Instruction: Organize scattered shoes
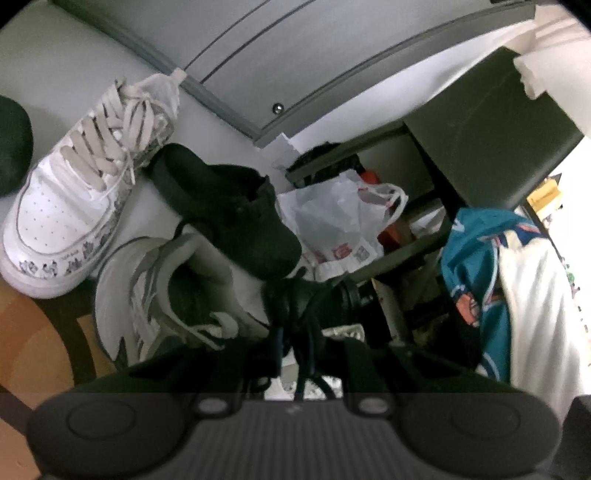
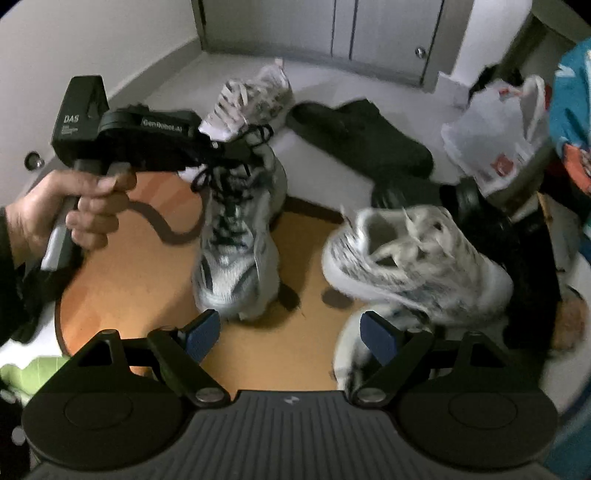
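Right tongs (image 2: 291, 338) wide over orange mat (image 2: 295, 354), left tongs (image 2: 255, 146) pinching sneaker (image 2: 236, 243) laces, grey floor (image 2: 177, 85), cabinet doors (image 2: 369, 29).

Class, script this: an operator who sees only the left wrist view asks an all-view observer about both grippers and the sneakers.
Operator: My view is dark up close. What is the left gripper shut on?
Observer: It pinches the black laces of the grey-white sneaker, which points toe down over the orange mat.
Operator: And the right gripper?
Observer: Open and empty above the mat, between that sneaker and a blurred second sneaker.
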### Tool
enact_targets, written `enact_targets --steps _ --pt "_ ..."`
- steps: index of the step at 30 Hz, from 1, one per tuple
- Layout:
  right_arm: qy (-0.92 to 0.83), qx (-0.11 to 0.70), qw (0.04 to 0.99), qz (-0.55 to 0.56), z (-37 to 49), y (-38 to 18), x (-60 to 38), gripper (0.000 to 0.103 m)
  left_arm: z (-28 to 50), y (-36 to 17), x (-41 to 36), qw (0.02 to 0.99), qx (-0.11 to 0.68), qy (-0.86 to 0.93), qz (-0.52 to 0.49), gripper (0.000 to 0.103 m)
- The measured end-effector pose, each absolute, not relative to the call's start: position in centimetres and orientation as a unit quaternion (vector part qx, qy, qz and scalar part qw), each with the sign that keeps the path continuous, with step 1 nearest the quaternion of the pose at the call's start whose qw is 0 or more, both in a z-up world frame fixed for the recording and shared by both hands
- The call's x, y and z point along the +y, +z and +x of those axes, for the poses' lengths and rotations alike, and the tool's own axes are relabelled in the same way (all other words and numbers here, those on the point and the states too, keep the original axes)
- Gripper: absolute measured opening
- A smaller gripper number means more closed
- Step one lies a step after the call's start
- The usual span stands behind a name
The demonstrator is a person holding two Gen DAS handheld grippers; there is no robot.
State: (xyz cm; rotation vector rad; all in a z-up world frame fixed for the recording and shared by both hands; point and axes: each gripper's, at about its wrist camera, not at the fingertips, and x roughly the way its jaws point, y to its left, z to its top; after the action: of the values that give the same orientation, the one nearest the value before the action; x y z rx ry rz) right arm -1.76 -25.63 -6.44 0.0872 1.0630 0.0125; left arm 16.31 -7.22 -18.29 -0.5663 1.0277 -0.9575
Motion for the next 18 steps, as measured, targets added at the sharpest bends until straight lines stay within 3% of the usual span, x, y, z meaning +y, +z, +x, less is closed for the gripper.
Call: enact_targets --steps 8,18 --pt "-0.006 0.515 0.855 0.068 -3.2 -10.4 -26.0 0.087 15.6 -18.5 -6.6 0.719 0.455 -0.448 -0.275 0.012" --pt "0.01 0.501 0.863 0.059 -3.5 -11.3 -24.2 0.087 13.9 -17.2 -5.1 0.725 0.438 -0.46 -0.265 0.011"
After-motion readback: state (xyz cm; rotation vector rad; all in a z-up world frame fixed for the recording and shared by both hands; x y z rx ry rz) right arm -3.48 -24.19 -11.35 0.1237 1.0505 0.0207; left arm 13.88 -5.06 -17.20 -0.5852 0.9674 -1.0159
